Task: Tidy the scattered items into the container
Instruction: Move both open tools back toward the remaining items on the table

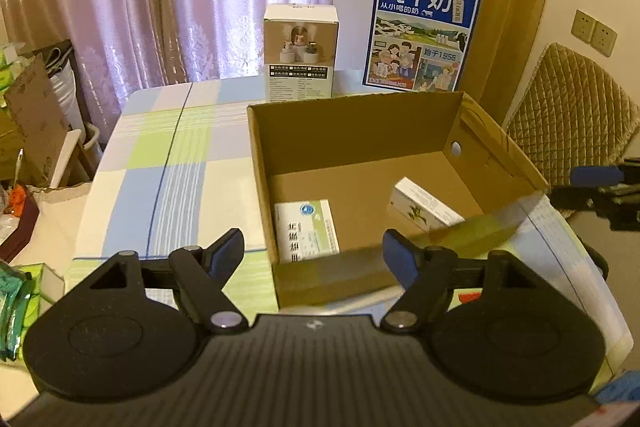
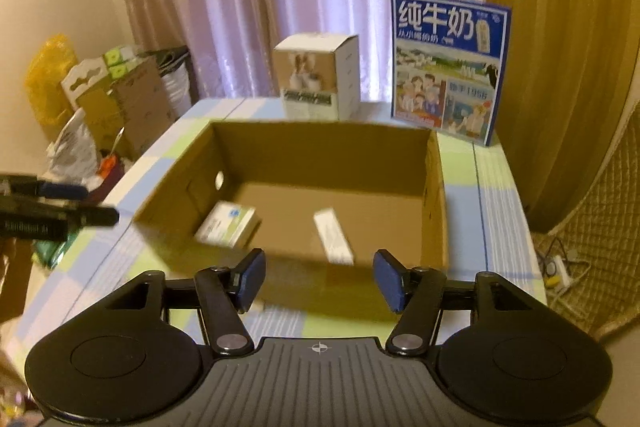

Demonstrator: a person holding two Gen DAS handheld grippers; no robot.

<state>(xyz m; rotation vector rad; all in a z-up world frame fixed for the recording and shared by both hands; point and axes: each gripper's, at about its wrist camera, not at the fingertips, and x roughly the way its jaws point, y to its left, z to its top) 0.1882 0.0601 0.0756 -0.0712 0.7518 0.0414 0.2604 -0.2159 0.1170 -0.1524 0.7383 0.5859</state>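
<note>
the brown cardboard box sits on the checked tablecloth with its top open. two small boxes lie on its floor. one is a white and green box with a round blue mark, flat near one side wall. the other is a long white box with a green sprig on it, near the other side. in the right wrist view they look blurry, but they are the same two — the flat one and the long one. so part of the job looks done: two things are in the box.

the left gripper has its jaws apart and nothing between them. the right gripper is the same — jaws apart, holding nothing. both hang over the near edge of the box. each one also shows at the side of the other's view.

what is left is hard to say. two tall boxes stand on the table behind the brown box: a white box with a picture on it and a big blue milk box. they stand neat and upright, so i think they may not be part of the mess. a bit of something red and white peeks out by the left gripper's right arm, too hidden to name. the near part of the table is behind the grippers, so i cannot tell if more small things wait there.
</note>
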